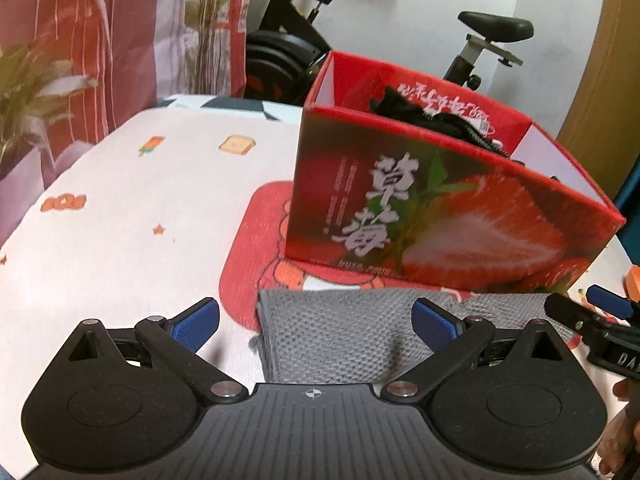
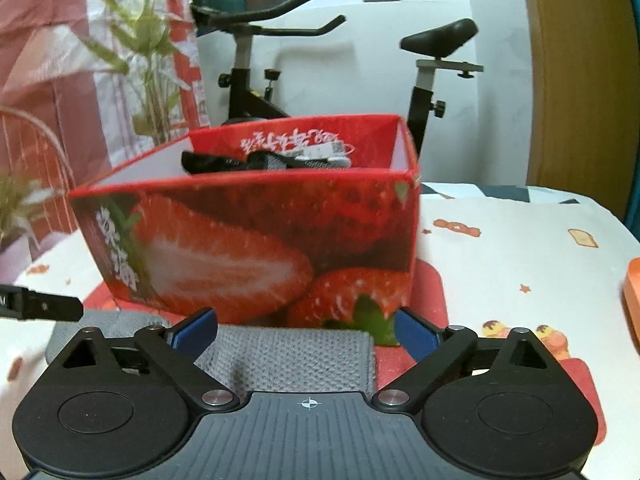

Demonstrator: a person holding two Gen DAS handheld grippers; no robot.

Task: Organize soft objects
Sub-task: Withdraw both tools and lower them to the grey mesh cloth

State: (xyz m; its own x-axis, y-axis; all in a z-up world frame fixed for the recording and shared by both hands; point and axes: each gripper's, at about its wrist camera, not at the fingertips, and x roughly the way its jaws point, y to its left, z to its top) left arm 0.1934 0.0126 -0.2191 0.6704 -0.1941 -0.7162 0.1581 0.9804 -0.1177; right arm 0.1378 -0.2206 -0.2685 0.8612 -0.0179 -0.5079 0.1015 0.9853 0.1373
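Grippers, left (image 1: pixel 316 320) and right (image 2: pixel 306 330), both spread open over my grey knit cloth (image 1: pixel 336 336) beside strawberry box (image 1: pixel 432 208).

We see the tall red strawberry-printed cardboard box (image 1: pixel 432 216) blocking the way ahead, just behind the folded grey knitted cloth (image 1: pixel 340 336). To its left, the pale printed tablecloth (image 1: pixel 132 208) lies bare.

We see a grey knitted cloth (image 1: pixel 340 336) folded flat on the patterned table cover, just in front of our red strawberry-printed box (image 1: pixel 432 216), open-topped and upright, dark and grey soft items (image 2: pixel 264 160) lying inside it
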